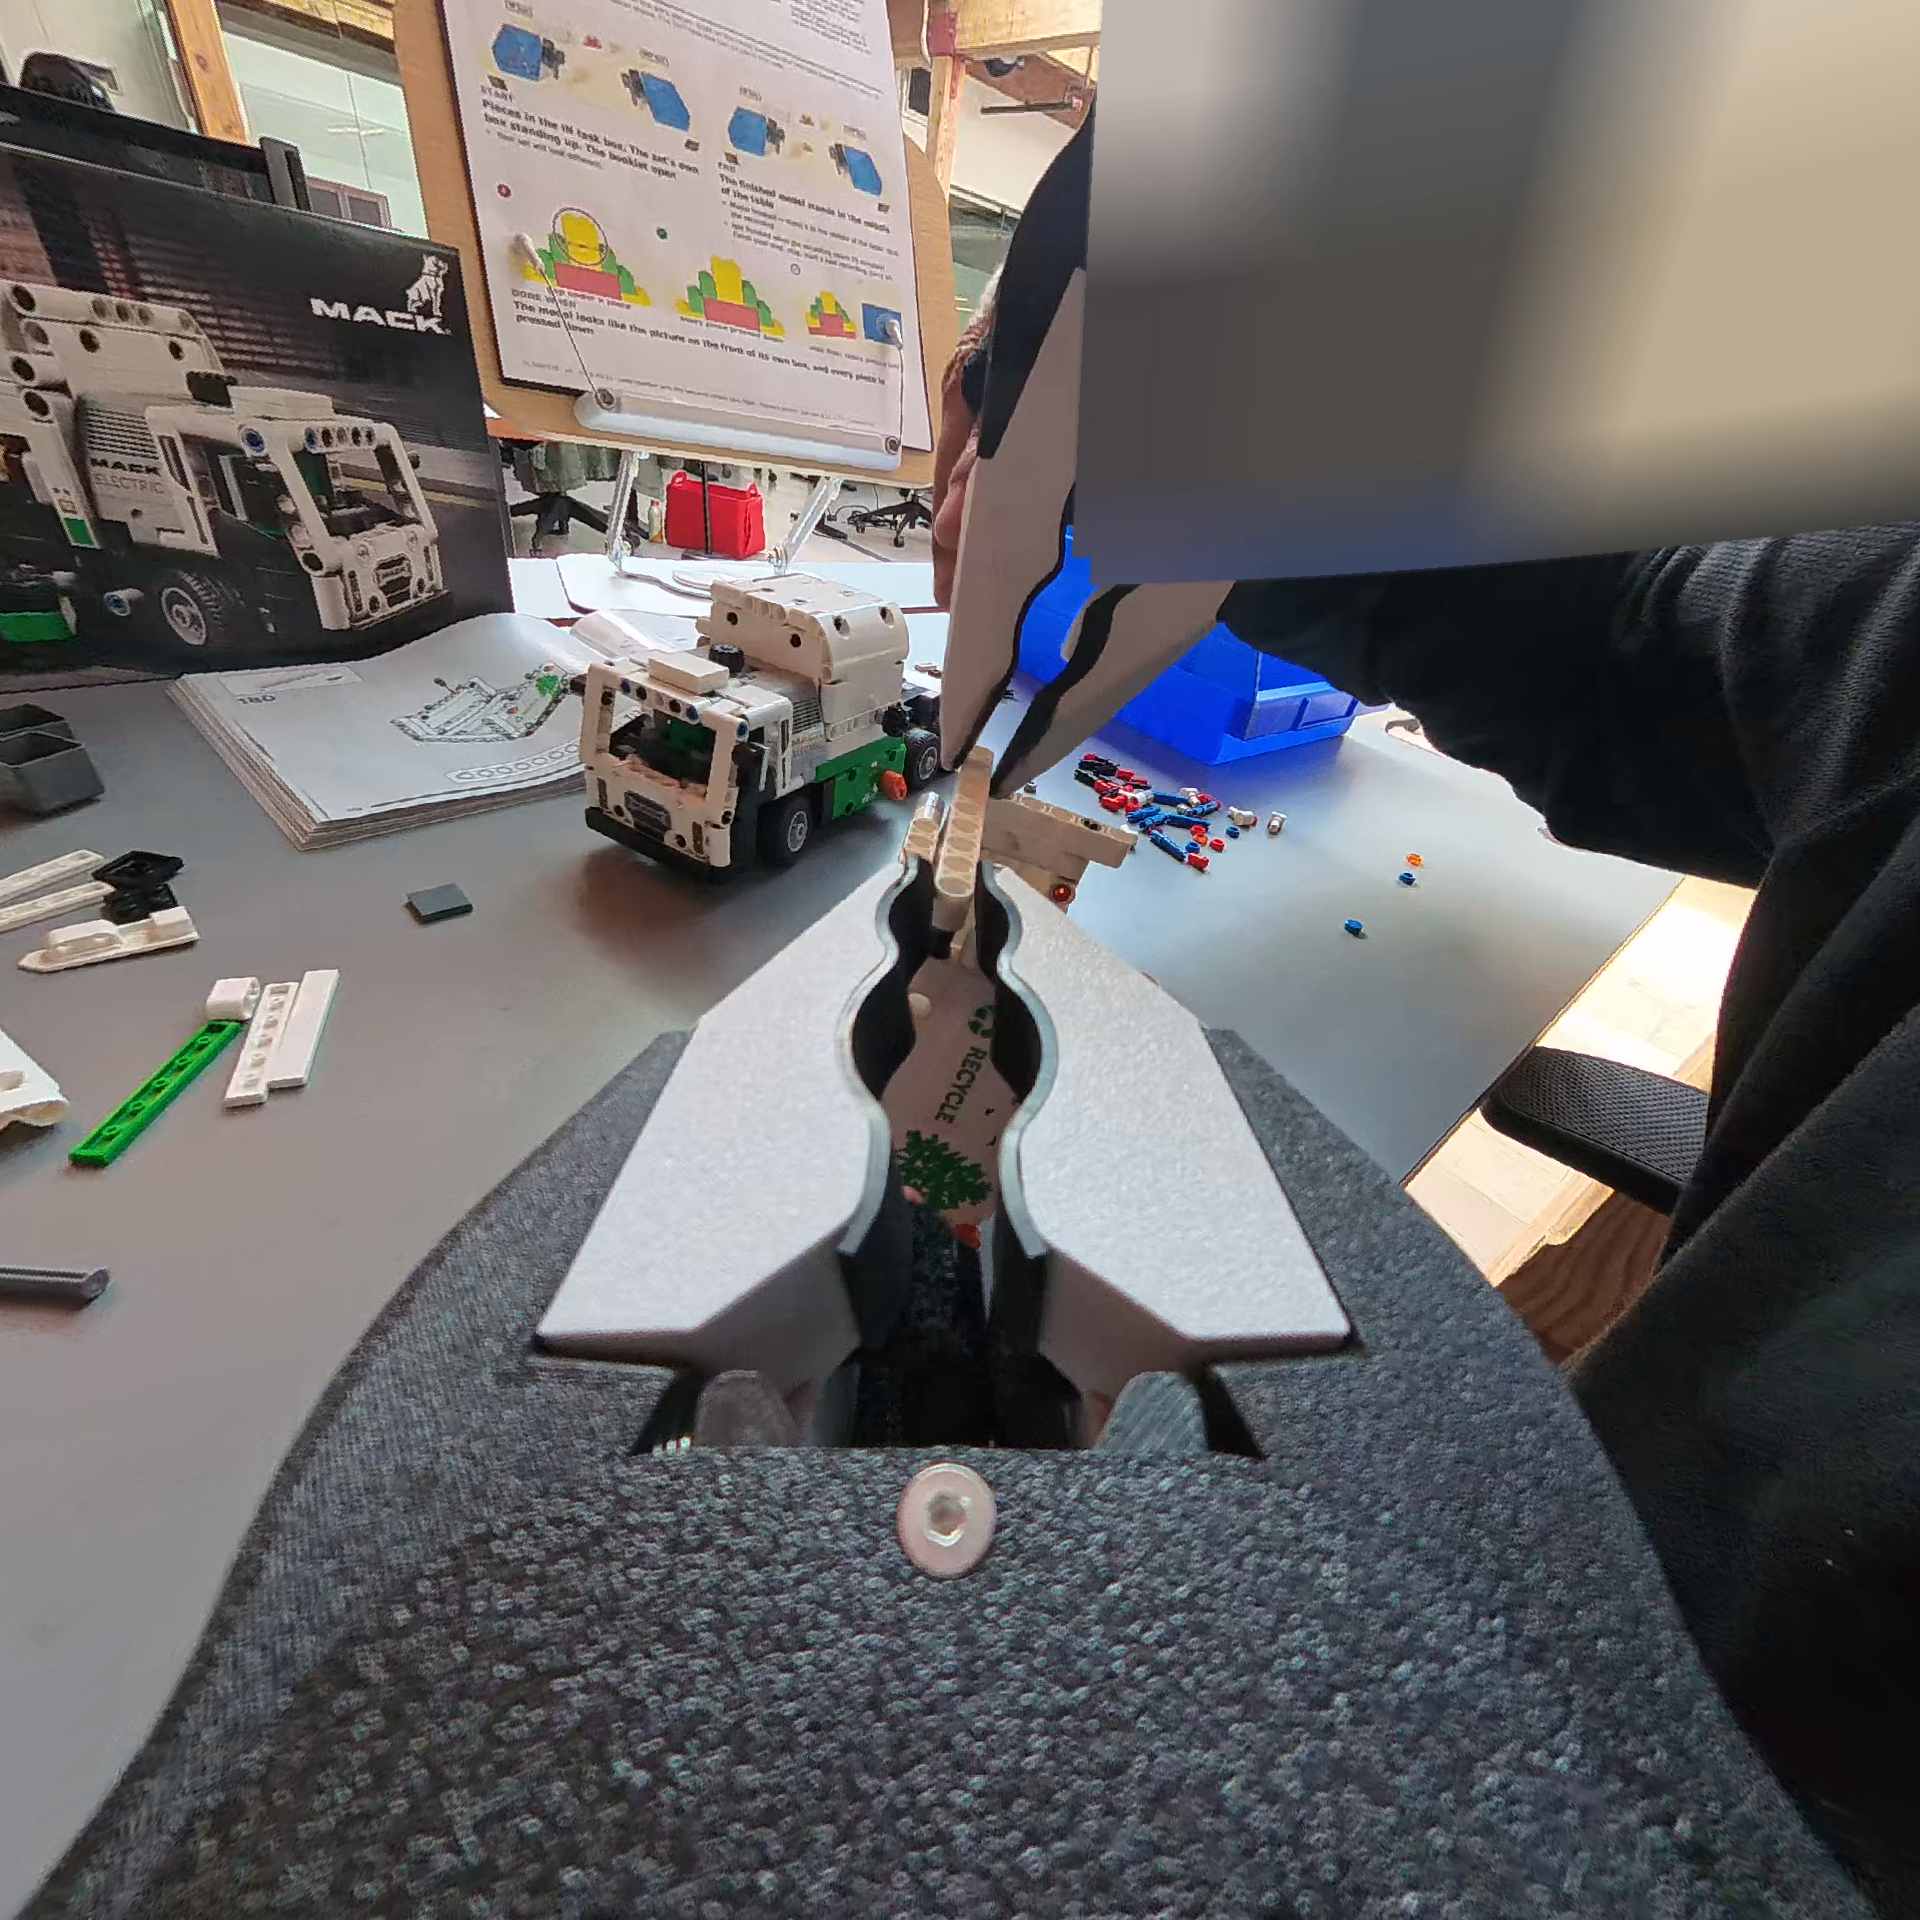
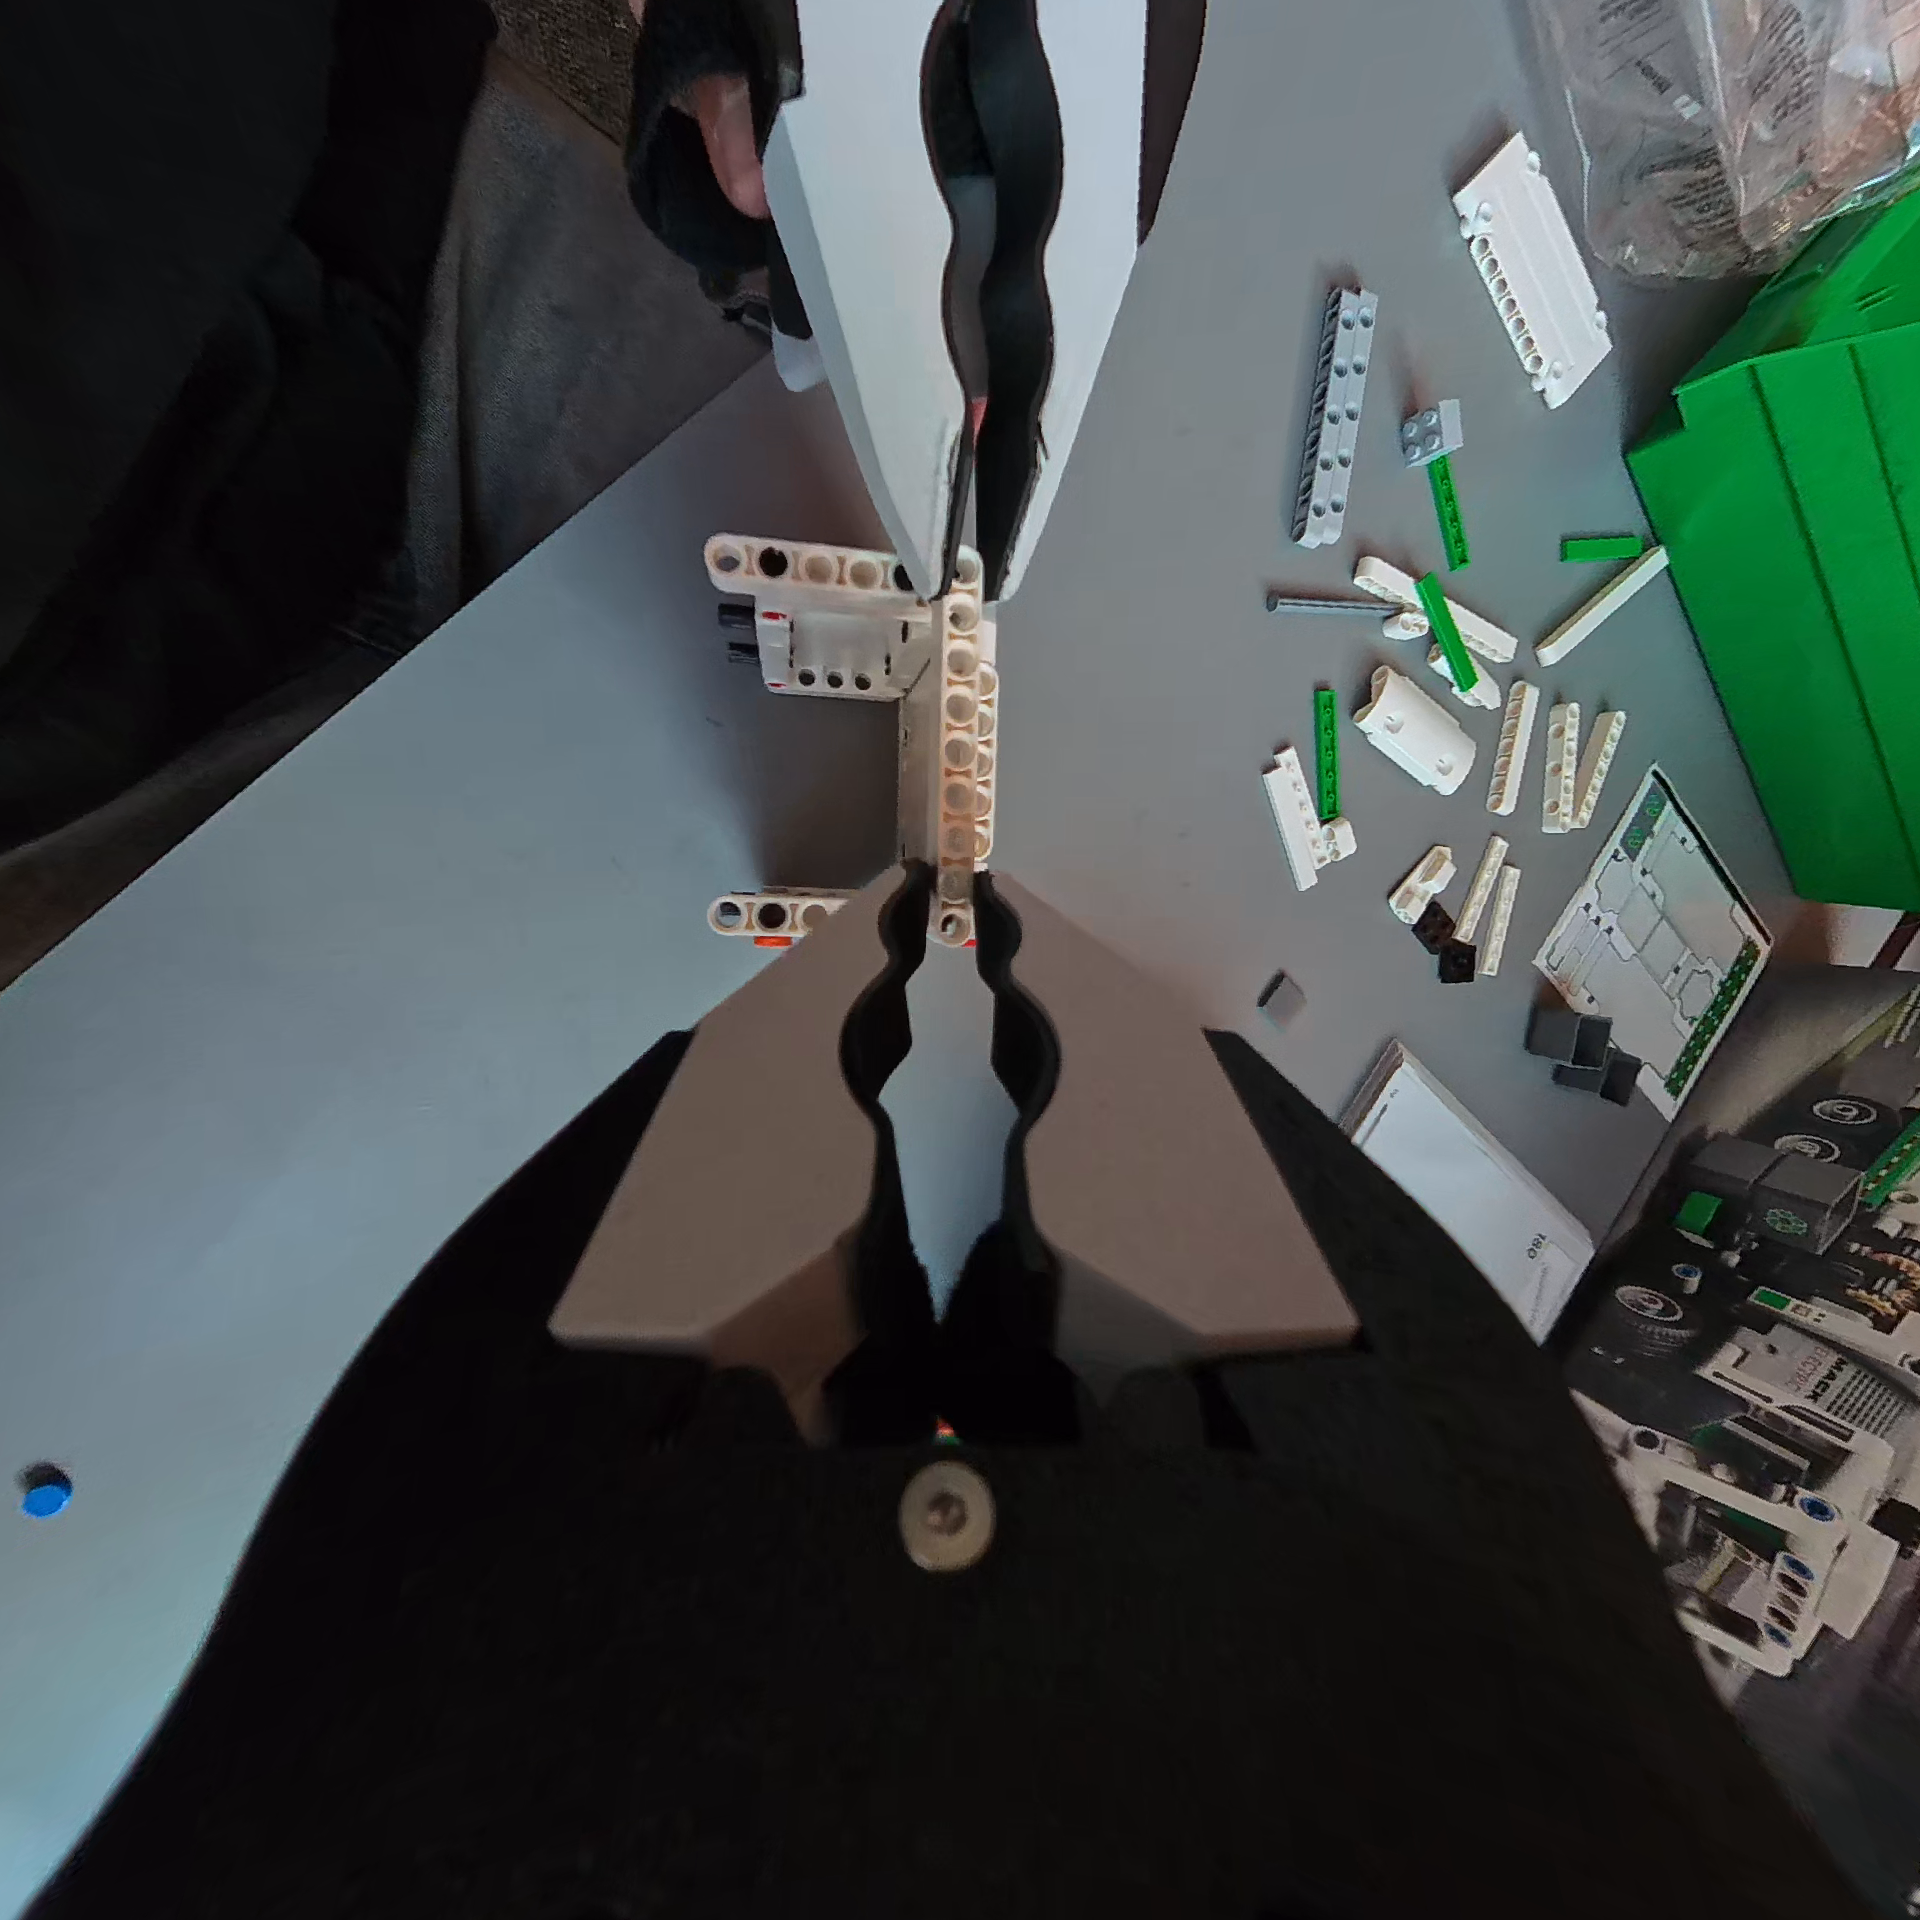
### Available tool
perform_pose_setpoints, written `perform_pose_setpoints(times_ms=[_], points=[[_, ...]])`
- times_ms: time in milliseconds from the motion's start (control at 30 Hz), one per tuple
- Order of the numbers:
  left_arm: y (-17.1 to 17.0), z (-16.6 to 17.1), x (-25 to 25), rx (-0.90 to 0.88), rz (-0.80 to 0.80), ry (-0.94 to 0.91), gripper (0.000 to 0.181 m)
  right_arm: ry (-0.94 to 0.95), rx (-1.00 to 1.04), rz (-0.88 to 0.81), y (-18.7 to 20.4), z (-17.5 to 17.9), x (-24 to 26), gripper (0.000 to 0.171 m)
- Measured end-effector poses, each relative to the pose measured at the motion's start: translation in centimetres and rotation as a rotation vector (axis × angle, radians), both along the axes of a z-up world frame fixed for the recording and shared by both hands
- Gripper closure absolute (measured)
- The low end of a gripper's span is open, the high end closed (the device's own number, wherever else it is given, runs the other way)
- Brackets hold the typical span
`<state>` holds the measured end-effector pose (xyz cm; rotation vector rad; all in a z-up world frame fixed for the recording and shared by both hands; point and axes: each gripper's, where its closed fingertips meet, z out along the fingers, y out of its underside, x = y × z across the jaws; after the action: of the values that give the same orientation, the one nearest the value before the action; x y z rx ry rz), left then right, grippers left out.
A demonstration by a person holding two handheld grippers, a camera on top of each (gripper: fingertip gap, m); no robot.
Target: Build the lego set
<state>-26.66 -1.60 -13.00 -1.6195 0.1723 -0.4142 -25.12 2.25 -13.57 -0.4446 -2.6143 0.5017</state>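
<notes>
A white lego sub-assembly of holed beams, with a stickered white panel, is held above the grey table between both grippers. My left gripper is shut on it, with the panel running back between the fingers. In the right wrist view the same assembly stretches between the two grippers. My right gripper is shut on the near end of its long beam. The left gripper grips the far end. In the left wrist view the right gripper comes down from above onto the beam's top.
A partly built white and green truck stands behind, by an open booklet and the set's box. Small red and blue pins lie near a blue bin. Loose white and green parts, a sticker sheet and a green bin lie right.
</notes>
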Motion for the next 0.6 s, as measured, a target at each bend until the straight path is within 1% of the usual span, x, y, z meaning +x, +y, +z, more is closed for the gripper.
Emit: perform_pose_setpoints(times_ms=[33, 267, 367, 433, 500, 533, 567, 600], points=[[0.0, 0.0, 0.0, 0.002, 0.001, 0.002, 0.177, -0.006, -0.007, -0.003, 0.0, 0.0, 0.0, 0.165], [0.0, 0.0, -0.1, 0.004, -0.001, 0.002, 0.177, -0.018, -0.05, -0.021, -0.2, -0.2, 0.0, 0.164], [-0.1, 0.0, 0.0, 0.001, -0.007, 0.0, 0.177, -0.048, -0.127, -0.046, -0.5, -0.5, 0.2, 0.153], [-0.1, 0.0, 0.1, 0.001, -0.012, 0.0, 0.177, -0.086, -0.248, -0.083, -0.9, -0.4, 0.5, 0.145], [-0.1, 0.0, 0.1, 0.001, -0.015, 0.006, 0.177, -0.092, -0.432, -0.152, -1.1, 0.3, 0.3, 0.138], [-0.1, 0.1, 0.1, 0.001, -0.016, 0.008, 0.177, -0.09, -0.544, -0.202, -1.1, 0.7, -0.1, 0.134], [-0.1, 0.1, 0.1, 0.002, -0.017, 0.01, 0.177, -0.093, -0.65, -0.26, -0.8, 1.1, -0.5, 0.126], [-0.1, 0.2, 0.1, 0.003, -0.018, 0.013, 0.177, -0.105, -0.752, -0.337, -0.4, 1.2, -1.0, 0.125]])
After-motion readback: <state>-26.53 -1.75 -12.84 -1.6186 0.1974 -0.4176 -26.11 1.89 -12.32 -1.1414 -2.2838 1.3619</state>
